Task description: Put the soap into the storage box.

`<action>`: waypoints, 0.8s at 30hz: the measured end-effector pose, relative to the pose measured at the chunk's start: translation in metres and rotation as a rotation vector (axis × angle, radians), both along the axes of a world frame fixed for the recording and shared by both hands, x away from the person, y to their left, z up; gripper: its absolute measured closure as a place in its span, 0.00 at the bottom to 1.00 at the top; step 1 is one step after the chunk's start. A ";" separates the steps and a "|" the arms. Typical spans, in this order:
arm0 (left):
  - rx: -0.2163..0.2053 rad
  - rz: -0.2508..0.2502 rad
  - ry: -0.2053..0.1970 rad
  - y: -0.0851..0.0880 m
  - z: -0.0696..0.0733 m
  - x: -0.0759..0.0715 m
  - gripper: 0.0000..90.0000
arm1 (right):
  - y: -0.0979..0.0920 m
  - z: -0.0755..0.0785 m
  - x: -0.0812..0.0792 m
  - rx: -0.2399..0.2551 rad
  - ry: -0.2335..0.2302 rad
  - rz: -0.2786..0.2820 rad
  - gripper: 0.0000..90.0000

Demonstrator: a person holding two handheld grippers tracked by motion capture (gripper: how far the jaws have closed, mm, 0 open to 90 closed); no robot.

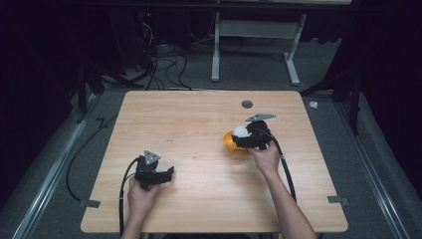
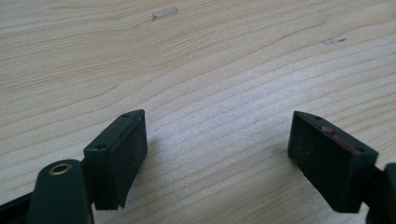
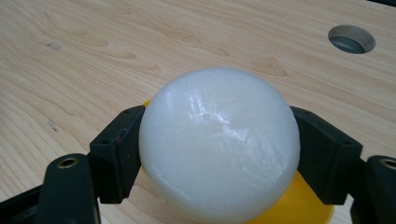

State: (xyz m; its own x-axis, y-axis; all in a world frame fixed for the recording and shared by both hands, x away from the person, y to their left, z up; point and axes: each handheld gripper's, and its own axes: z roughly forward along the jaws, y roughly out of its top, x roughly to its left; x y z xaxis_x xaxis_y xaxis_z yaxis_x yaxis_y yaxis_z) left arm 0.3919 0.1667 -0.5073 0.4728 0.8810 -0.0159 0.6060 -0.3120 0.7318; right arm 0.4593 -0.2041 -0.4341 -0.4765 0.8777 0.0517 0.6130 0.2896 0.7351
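White and smooth, the plastic ball [image 3: 219,144] sits clamped in our right gripper [image 3: 219,154], just above a shallow yellow bowl [image 1: 232,143]. Picking up looks done; lowering it in probably remains. Our left gripper [image 2: 217,154] rests wide apart, empty, on the wooden table [image 1: 199,124].

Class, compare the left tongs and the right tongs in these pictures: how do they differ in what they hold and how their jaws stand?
The right tongs are shut on a white ball, above a yellow dish; the left tongs hold nothing. The right tongs' jaws press the ball's sides; the left tongs' jaws stand wide apart over the bare table. Both have black jaws.
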 end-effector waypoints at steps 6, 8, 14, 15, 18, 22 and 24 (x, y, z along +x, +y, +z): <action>0.000 0.000 0.000 0.000 0.000 0.000 0.23 | 0.001 -0.004 0.002 -0.006 0.012 -0.005 0.28; 0.000 0.001 -0.002 0.000 0.000 0.000 0.23 | 0.001 -0.006 0.004 -0.008 0.020 -0.006 0.28; 0.000 0.001 -0.002 0.000 0.000 0.000 0.23 | 0.001 -0.011 0.006 -0.016 0.035 -0.011 0.28; 0.000 0.001 -0.001 0.000 0.000 0.000 0.23 | 0.001 -0.011 0.006 -0.016 0.035 -0.011 0.28; 0.000 0.001 -0.001 0.000 0.000 0.000 0.23 | 0.001 -0.013 0.007 -0.019 0.044 -0.016 0.28; -0.001 0.001 -0.001 0.000 0.000 0.000 0.23 | 0.001 -0.014 0.008 -0.022 0.047 -0.016 0.28; 0.000 0.001 -0.001 0.000 0.000 0.000 0.23 | 0.001 -0.014 0.008 -0.020 0.048 -0.022 0.28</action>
State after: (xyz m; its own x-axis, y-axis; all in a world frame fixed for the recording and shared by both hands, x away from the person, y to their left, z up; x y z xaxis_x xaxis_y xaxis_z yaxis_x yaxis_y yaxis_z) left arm 0.3919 0.1667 -0.5074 0.4722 0.8814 -0.0157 0.6052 -0.3112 0.7328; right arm 0.4673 -0.2032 -0.4483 -0.4542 0.8891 0.0563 0.6542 0.2900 0.6985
